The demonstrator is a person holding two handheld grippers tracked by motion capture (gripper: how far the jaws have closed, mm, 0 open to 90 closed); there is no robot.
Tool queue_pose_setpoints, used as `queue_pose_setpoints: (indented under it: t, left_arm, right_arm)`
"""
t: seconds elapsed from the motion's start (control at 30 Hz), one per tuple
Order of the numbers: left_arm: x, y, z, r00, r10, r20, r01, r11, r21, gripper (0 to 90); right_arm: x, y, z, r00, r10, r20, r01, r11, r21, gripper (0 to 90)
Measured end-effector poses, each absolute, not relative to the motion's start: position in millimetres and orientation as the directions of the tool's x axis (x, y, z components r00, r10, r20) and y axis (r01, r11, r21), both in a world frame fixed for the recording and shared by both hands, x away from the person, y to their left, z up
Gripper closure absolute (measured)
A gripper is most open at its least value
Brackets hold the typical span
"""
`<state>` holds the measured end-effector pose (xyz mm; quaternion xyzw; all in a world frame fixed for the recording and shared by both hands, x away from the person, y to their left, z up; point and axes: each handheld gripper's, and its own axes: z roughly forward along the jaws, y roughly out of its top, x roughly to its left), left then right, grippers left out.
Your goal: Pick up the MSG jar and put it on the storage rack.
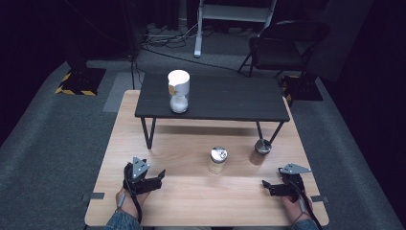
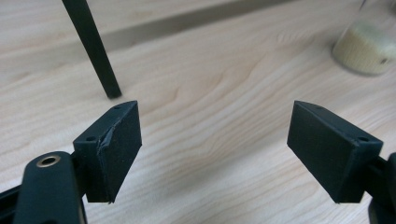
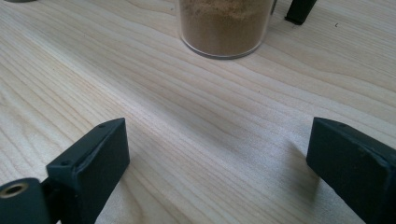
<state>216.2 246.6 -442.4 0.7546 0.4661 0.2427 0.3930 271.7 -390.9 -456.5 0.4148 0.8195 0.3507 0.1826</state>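
My left gripper [image 1: 159,176] rests low over the wooden table [image 1: 191,196] at the front left. Its jaws stand open with nothing between them [image 2: 215,112]. My right gripper [image 1: 266,186] sits at the front right, also open and empty [image 3: 217,126]. Between them, a little farther back, stands a silver-lidded jar of pale powder [image 1: 218,159], which appears at the upper right of the left gripper view [image 2: 366,49]. A second silver-lidded jar of brown powder [image 1: 261,149] stands straight ahead of the right gripper [image 3: 224,28].
A low black table [image 1: 213,98] stands on the wooden one toward the back. It carries a tall white-lidded jar of white powder [image 1: 178,91]. One of its thin black legs [image 2: 93,51] is ahead of the left gripper, another [image 3: 299,9] beside the brown jar.
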Motion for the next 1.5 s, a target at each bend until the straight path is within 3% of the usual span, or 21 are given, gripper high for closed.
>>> queue_pose_setpoints:
  t: [0.23, 0.57, 0.83, 1.5]
  left_arm:
    - [225, 237, -448, 0.475, 0.88, 0.025, 0.544, -0.315, 0.777, 17.5]
    - [243, 236, -453, 0.466, 0.885, -0.019, 0.637, -0.32, 0.702, 16.4]
    - [243, 232, -457, 0.459, 0.888, -0.013, 0.634, -0.317, 0.706, 9.6]
    - [242, 233, -457, 0.458, 0.889, -0.013, 0.634, -0.317, 0.706, 9.3]
  right_arm:
    - [272, -391, -456, -0.589, 0.808, -0.009, 0.552, 0.41, 0.726, 5.7]
    - [272, -391, -456, -0.589, 0.808, -0.009, 0.552, 0.41, 0.726, 5.7]
    - [272, -391, -457, -0.589, 0.808, -0.009, 0.552, 0.41, 0.726, 5.6]
    - [273, -393, -456, -0.606, 0.796, -0.008, 0.544, 0.421, 0.726, 6.0]
